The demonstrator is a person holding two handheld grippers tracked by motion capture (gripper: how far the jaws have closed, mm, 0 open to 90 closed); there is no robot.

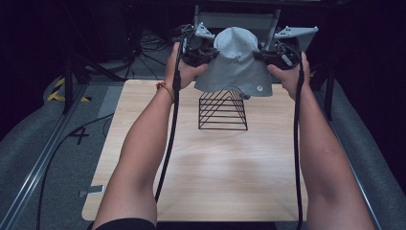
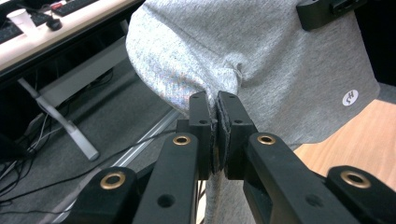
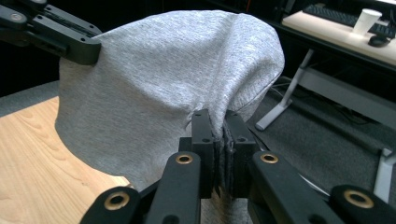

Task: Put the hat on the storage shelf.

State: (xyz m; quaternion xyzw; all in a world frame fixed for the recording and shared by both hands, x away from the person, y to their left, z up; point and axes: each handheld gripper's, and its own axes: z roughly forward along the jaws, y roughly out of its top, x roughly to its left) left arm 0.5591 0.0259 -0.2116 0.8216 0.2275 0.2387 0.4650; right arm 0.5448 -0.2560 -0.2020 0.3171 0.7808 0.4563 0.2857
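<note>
A grey fabric garment (image 1: 235, 62) hangs in the air above the far part of the wooden table (image 1: 206, 177), stretched between both grippers. My left gripper (image 1: 203, 52) is shut on its left side, and the pinched grey cloth (image 2: 261, 60) bunches between the black jaws of that gripper (image 2: 218, 100). On the opposite side my right gripper (image 1: 268, 57) is shut on the cloth (image 3: 159, 88), which folds into its own jaws (image 3: 219, 119). A small round white logo (image 2: 350, 97) marks the lower hem. Under the garment stands a black wire rack (image 1: 223, 111), partly hidden by the fabric.
Two grey three-cornered plates (image 1: 296, 32) top the grippers. Black cables (image 1: 167, 143) trail down along both forearms. A desk with a keyboard and a white paper cup (image 3: 366, 21) stands beyond the table. Grey carpet and metal rails (image 1: 33, 167) flank the table's left side.
</note>
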